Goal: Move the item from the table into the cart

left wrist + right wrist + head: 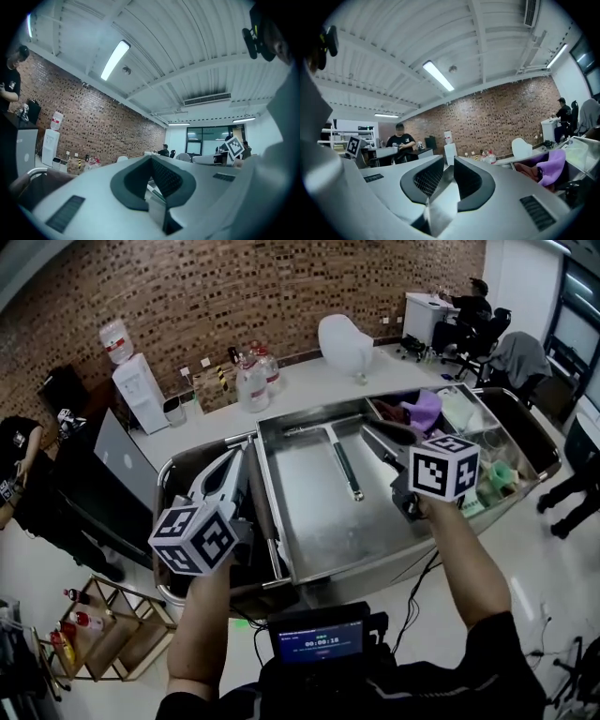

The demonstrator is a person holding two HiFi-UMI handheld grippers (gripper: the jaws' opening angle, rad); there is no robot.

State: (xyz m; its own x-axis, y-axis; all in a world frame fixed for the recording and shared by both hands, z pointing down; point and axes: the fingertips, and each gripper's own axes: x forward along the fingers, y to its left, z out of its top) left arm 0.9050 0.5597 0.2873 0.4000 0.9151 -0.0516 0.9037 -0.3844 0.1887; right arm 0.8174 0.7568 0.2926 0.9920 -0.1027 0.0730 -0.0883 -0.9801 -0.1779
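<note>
Steel cart [309,512] sits bare below both raised claws; left claw [152,161] is pinched closed on nothing; right claw [449,161] shows a narrow slit, empty; the likely item, a purple cloth [424,411], lies at right; spread the right claw wide before dipping.

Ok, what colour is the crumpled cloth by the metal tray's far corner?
Purple; the crumpled cloth shows best in the right gripper view.
</note>
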